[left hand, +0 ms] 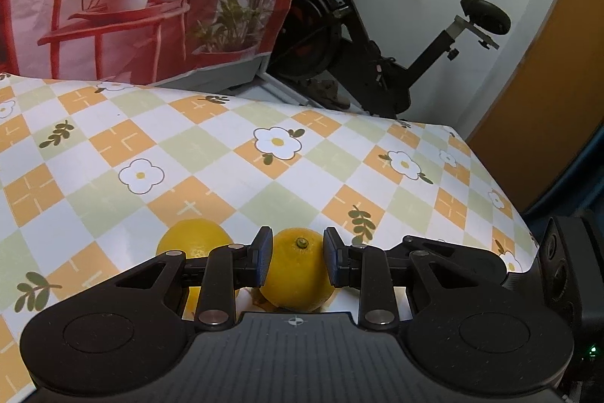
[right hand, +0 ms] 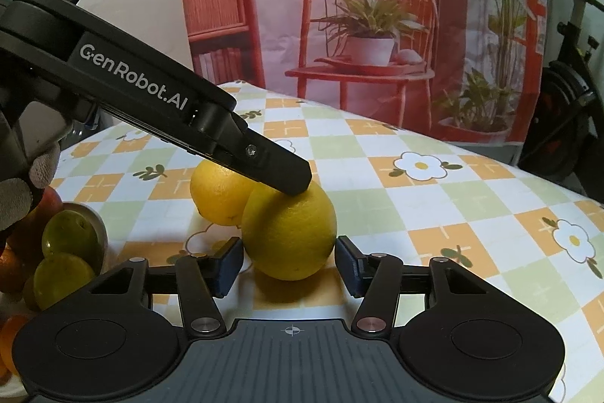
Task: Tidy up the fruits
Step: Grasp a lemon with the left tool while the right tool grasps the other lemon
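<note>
Near lemon [right hand: 288, 233] sits on checked tablecloth [right hand: 434, 210], touching 2nd lemon [right hand: 217, 193] behind it. Left gripper [left hand: 297, 261] is clamped narrow on near lemon, pads on both sides. Right gripper [right hand: 288, 261] brackets same lemon, jaws apart w/ small gaps, not pressing. Bowl [right hand: 96, 225] w/ green & orange fruit at left edge.

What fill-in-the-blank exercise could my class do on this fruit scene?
The left tool grips a ___ fruit.
On the cloth lie ___ such fruits.
Its print shows white ___.
Missing words: yellow; two; flowers.
</note>
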The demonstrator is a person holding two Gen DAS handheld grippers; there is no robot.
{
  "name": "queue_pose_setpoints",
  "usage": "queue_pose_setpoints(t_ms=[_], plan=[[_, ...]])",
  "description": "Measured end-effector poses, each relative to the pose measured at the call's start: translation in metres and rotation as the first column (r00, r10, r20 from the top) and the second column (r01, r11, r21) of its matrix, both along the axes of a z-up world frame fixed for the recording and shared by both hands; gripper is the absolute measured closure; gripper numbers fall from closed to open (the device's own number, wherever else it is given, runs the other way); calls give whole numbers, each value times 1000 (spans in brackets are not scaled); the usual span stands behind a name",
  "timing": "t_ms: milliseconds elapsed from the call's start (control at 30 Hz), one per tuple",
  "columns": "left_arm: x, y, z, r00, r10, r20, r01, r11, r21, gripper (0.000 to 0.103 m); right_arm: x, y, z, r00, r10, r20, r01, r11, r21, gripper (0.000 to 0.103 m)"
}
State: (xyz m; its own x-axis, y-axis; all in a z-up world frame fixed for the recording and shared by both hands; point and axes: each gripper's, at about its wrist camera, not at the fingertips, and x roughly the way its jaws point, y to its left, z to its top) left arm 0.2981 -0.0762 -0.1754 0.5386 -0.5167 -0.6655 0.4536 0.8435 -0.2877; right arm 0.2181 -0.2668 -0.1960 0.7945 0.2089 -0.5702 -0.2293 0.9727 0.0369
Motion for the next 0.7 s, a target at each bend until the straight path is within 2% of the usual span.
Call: queue_pose_setpoints(t_ms=[233, 700], plan=[[2, 0, -1, 1000, -10, -9, 10, 1000, -9, 72, 0, -2, -1, 1000, -6, -3, 7, 1000, 15, 54], [-15, 4, 3, 997, -71, -33, 72, 997, 21, 72, -20, 7, 2, 1000, 8, -3, -8, 999, 32, 54]])
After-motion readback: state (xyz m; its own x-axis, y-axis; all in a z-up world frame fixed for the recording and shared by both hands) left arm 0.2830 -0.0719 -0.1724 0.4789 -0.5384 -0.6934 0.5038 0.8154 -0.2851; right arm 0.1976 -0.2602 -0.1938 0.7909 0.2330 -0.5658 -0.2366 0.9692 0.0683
